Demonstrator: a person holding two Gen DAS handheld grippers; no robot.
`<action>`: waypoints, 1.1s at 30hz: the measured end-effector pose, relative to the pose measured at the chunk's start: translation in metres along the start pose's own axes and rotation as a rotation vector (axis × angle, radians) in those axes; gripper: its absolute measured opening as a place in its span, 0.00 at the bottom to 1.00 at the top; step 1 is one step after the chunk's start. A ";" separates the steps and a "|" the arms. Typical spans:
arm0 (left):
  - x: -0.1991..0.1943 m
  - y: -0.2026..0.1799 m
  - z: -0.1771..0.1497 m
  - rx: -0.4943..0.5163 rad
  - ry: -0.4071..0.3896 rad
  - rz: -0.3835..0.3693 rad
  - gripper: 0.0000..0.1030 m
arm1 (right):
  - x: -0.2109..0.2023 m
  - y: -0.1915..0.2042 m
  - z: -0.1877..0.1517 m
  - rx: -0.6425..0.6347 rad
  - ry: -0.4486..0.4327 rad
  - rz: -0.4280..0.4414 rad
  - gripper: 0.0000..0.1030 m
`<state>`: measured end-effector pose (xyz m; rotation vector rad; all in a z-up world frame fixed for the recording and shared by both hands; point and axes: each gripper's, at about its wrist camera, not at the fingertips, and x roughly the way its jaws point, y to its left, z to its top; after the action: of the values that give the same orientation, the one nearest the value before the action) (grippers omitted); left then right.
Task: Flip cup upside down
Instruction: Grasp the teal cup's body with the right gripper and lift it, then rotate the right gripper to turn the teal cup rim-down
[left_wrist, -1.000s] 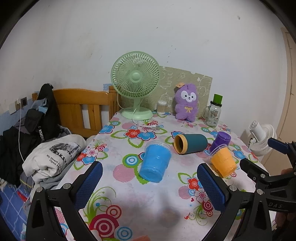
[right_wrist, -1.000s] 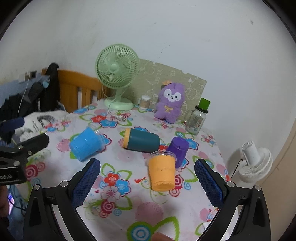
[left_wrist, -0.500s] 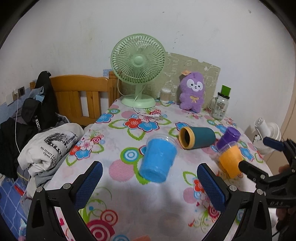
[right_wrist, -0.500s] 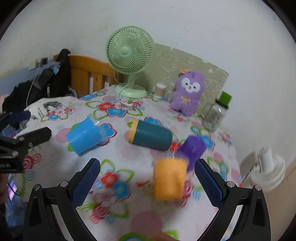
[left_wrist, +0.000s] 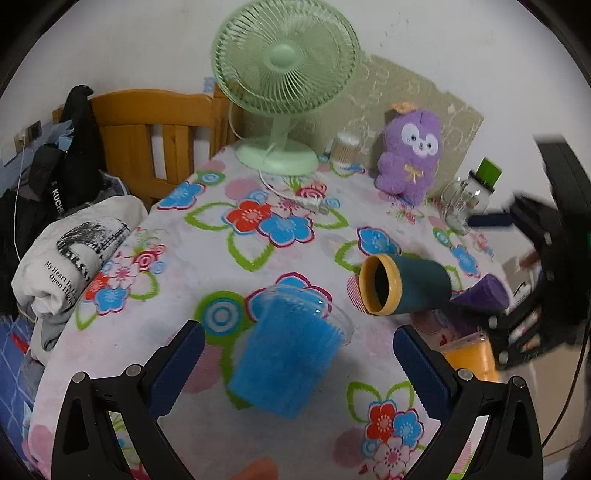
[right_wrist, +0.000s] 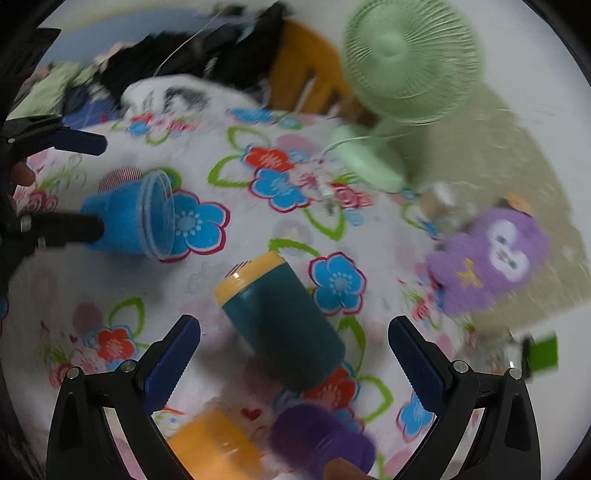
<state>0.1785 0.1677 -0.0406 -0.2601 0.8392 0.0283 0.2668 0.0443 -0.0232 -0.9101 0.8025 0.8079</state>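
The floral-cloth table (left_wrist: 207, 266) fills most of my view, its left edge dropping off beside a folded white shirt (left_wrist: 74, 247) and a wooden chair back (left_wrist: 147, 136). At the back edge stands the green fan (left_wrist: 286, 74), with a purple plush toy (left_wrist: 410, 155) and a glass jar (left_wrist: 463, 206) to its right. Nearer me lie 4 cups: the teal cup (right_wrist: 282, 321) on its side, its yellow rim pointing left; the blue cup (left_wrist: 291, 354) tipped over; the orange cup (right_wrist: 214, 443) and the purple cup (right_wrist: 317, 439) blurred at the near edge. My left gripper (left_wrist: 295, 362) is spread wide around the blue cup, touching nothing. My right gripper (right_wrist: 293, 354) gapes equally wide, straddling the teal cup with clear room on both sides.
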 end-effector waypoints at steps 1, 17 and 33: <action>0.005 -0.004 0.001 0.011 0.009 0.008 1.00 | 0.008 -0.006 0.000 -0.014 0.019 0.039 1.00; 0.052 -0.017 0.009 0.008 0.119 0.023 1.00 | 0.081 0.004 0.007 -0.237 0.300 0.160 0.85; 0.005 -0.025 -0.005 0.071 0.033 0.001 1.00 | 0.035 0.007 0.026 -0.041 0.132 0.071 0.71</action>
<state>0.1816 0.1415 -0.0422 -0.1935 0.8716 -0.0049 0.2832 0.0790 -0.0454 -0.9834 0.9412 0.8352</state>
